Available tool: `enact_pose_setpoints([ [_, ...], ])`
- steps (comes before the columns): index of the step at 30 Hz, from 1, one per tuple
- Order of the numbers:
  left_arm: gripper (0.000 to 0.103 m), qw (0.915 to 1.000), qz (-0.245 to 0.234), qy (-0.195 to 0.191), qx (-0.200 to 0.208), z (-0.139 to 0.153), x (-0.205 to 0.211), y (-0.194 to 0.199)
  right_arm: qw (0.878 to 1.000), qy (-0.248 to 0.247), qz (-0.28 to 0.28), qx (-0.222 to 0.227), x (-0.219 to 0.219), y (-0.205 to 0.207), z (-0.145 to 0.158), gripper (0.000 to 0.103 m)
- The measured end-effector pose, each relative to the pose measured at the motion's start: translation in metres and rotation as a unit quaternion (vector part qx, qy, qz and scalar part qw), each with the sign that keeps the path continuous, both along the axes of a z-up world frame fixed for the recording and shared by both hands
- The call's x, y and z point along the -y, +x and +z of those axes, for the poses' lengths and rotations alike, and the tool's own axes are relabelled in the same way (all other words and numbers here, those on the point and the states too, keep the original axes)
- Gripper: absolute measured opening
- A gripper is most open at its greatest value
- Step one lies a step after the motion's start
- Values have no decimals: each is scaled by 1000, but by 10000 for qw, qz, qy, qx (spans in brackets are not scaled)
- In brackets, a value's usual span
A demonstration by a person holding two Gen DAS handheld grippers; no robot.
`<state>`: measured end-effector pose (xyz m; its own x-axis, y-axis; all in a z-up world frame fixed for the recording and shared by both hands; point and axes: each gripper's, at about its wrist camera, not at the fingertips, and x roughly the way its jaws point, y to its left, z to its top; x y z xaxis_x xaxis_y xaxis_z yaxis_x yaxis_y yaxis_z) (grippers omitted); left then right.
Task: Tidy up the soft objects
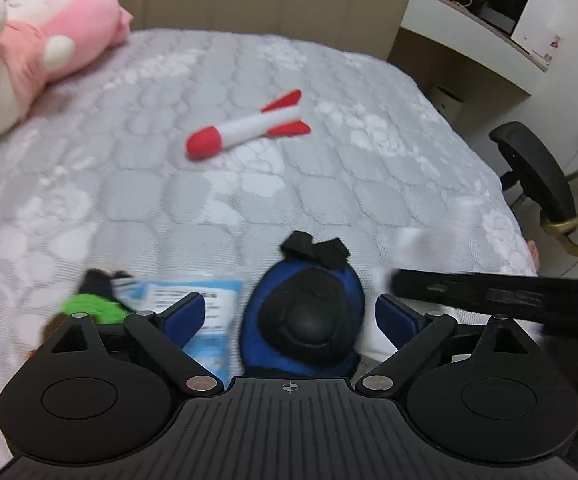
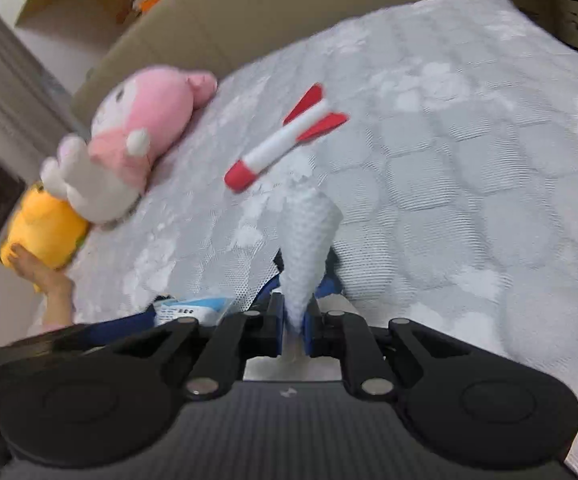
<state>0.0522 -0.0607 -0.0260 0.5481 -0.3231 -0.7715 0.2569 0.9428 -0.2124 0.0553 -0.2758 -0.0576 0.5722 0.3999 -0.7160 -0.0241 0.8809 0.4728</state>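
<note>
Pinching a fold of the quilted grey-white bed cover (image 2: 309, 232), the right tongs (image 2: 294, 320) are pressed together on the fabric. The left tongs (image 1: 291, 312) are spread wide around a blue-and-black plush toy (image 1: 303, 320) lying on the bed. A red-and-white soft rocket (image 1: 247, 125) is seen mid-bed, and a pink-and-white plush doll (image 1: 45, 44) near the headboard.

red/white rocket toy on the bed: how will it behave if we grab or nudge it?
The rocket toy looks like soft plush or foam, so it probably squashes under the pads and weighs little. Its round body may roll a bit when nudged, but the red fins stick out sideways and should stop it. The quilted bedspread looks grippy, so it is more likely to tumble than slide.
</note>
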Motion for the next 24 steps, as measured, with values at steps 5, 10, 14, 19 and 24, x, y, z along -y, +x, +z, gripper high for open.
enact_pose_setpoints([
  [5, 98, 9999, 111, 96, 12, 1, -22, -5, 9981, -246, 336, -459, -31, 8, -25, 13],
  [10, 98, 9993, 288, 166, -194, -5, -42, -12, 9941, -882, 512, -376, -38, -13, -22, 17],
  [14, 99, 9987, 380, 297, -171, -4, -46, -19, 9877, -1395, 631, -313, -38, -25, -21, 17],
  [19, 99, 9982, 426, 391, -144, -2, -49, -26, 9905, -1280, 380, -327, -30, -17, -14, 18],
  [24, 99, 9978, 409, 488, -159, -2, -51, -31, 9951, -851, 397, 301, -28, -10, 20, 26],
])
